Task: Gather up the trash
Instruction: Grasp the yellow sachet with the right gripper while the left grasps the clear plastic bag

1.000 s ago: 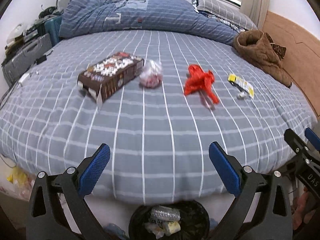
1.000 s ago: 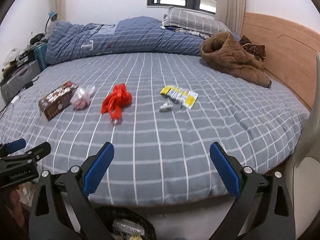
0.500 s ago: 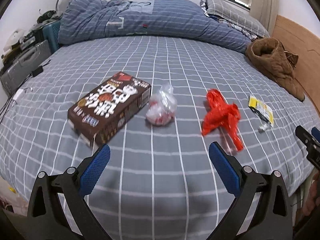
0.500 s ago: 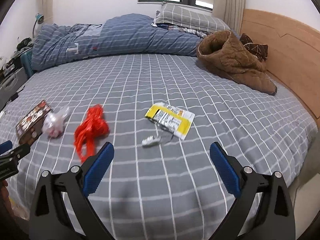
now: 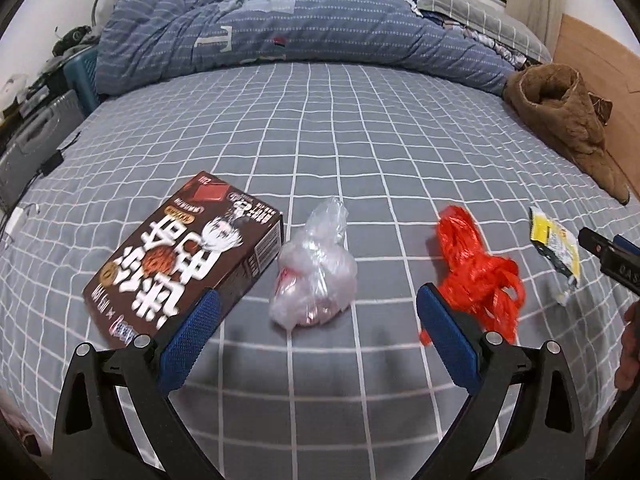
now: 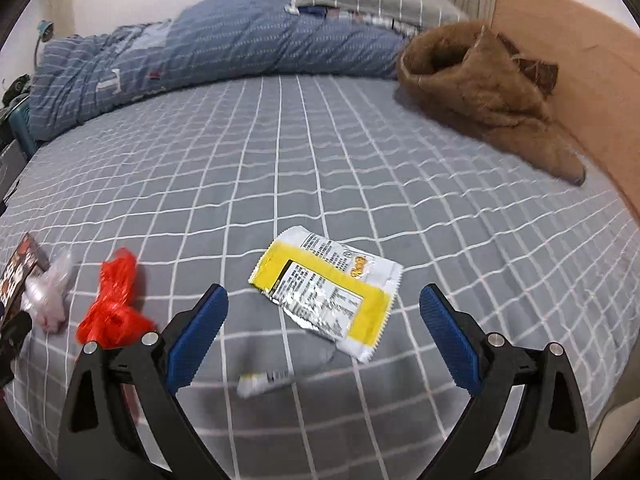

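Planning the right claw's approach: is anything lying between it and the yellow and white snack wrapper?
Nothing blocks it. The right claw is open with the yellow and white snack wrapper straight ahead on the grey checked bedsheet. A small silvery wrapper scrap lies nearer, low on the sheet.

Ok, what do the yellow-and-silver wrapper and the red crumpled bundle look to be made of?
Yellow-and-silver wrapper: likely metallised plastic film, glossy; it shows a shiny silver face, crinkles and a serrated edge. Red crumpled bundle: probably thin plastic, a bag or strips; it is translucent, shiny and loosely bunched, but blur leaves it uncertain.
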Demonstrator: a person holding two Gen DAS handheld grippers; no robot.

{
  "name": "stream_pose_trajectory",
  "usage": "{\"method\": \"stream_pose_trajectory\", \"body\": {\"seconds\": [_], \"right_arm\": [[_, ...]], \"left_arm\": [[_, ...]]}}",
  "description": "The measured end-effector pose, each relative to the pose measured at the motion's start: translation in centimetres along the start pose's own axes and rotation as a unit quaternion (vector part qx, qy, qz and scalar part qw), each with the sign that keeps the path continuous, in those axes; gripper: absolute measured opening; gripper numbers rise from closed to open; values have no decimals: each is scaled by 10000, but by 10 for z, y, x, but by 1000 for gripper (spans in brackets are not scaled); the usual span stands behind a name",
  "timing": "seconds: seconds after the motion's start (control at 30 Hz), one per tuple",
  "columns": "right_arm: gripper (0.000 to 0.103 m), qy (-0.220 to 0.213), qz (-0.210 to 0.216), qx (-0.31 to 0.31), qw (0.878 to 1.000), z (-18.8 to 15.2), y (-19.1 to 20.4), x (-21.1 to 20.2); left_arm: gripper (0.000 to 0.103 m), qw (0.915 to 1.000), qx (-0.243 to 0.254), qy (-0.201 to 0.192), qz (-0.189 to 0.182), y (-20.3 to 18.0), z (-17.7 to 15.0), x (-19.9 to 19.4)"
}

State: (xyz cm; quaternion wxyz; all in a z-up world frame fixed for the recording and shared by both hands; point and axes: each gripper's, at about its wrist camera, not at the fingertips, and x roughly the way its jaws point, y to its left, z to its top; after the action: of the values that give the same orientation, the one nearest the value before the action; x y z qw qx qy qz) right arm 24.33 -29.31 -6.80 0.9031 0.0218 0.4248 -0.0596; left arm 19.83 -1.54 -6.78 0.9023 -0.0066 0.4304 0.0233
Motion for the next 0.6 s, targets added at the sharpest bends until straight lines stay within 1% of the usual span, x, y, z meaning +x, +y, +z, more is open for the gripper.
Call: {"method": "stream_pose_trajectory", "body": {"seconds": [0.1,0.2,0.3,0.4,0.47,0.5,0.53,0.6], "right_arm": [[93,245,-4,123,9996,8,-1,23],[93,403,3,290,9988,14,-5,40],[93,549,47,458,9974,17,-9,55],[93,727,54,511,9960,19,-8,71],[92,811,72,572,9950,20,-9,78],[87,877,94,616,9942,19,-9,83],[85,961,110,655,9932,18,-10,88],[82,1029,161,713,9920,18,-13,93]], "left_arm": [[96,10000,-6,90,-4,-3,4,13],[96,9999,-69,143,-24,-4,8,22],[93,9997,-65,200,-77,-7,9,29],[90,9992,-218,276,-176,-8,9,36],[87,9992,-186,308,-163,-11,9,40],[86,9993,-156,313,-149,-13,9,42],[85,9992,-158,325,-145,-13,8,43],[80,9992,-178,319,-138,-13,9,46]]}}
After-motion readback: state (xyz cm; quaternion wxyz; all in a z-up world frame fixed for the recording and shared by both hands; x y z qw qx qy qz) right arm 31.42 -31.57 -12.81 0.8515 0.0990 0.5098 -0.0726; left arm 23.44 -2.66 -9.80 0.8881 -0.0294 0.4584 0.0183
